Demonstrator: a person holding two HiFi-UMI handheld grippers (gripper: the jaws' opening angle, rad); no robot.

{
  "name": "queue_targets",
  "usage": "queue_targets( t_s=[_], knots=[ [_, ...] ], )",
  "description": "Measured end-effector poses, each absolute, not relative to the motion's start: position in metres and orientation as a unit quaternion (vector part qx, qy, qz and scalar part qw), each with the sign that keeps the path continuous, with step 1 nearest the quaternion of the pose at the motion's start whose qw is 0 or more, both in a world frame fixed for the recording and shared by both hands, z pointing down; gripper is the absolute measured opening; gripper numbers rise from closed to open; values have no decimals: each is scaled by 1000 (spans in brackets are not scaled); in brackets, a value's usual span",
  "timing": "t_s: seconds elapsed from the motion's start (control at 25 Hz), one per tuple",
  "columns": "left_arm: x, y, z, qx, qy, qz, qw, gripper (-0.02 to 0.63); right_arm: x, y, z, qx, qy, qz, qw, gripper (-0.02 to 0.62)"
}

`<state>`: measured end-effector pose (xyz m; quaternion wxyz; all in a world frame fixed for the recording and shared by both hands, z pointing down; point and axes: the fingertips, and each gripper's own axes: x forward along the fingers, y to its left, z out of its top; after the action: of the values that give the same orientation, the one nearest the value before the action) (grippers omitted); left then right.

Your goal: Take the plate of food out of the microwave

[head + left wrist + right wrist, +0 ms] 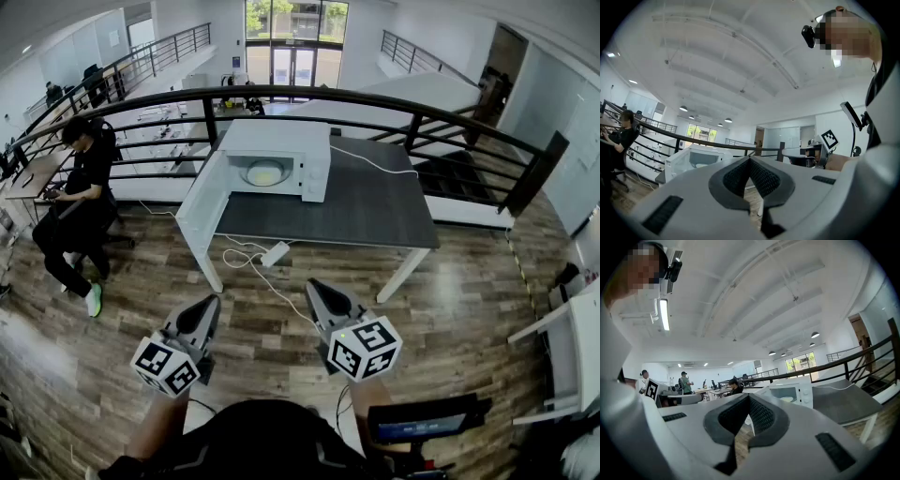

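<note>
Currently seeing one plate of food (265, 172) inside one microwave (315, 150). Lies flat in the cavity; round, so no long axis to call. Cavity opens toward the grippers. Door (202, 208) swung wide to the left, overhanging the left edge of the one dark table (375, 206). Bare tabletop right of and in front of the microwave. One railing (375, 98) just behind the table. Two grippers, left gripper (208, 305) and right gripper (317, 289), held level over the wood floor (450, 309), well apart from the table, both with jaws pressed together on nothing. One power strip (275, 253) with cable under the table's front edge. One seated person (80, 197) far left, well apart from the table.
</note>
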<state>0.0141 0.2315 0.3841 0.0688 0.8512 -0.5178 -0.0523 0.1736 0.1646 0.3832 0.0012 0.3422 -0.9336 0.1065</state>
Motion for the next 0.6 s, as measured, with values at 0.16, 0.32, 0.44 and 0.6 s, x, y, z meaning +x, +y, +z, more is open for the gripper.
queue_targets(
  t_s=[0.16,0.32,0.44,0.6],
  knots=[
    [6,234,381,854,-515,-53,58,5,159,166,382,337,-937,95,4,0],
    [3,234,381,855,-513,-55,57,5,160,167,380,344,-934,94,1,-2],
    [-2,234,382,854,-514,-52,58,5,156,166,380,337,-934,114,-14,0],
    [-6,233,385,857,-507,-61,70,5,148,170,385,337,-933,129,-17,0]
  ],
)
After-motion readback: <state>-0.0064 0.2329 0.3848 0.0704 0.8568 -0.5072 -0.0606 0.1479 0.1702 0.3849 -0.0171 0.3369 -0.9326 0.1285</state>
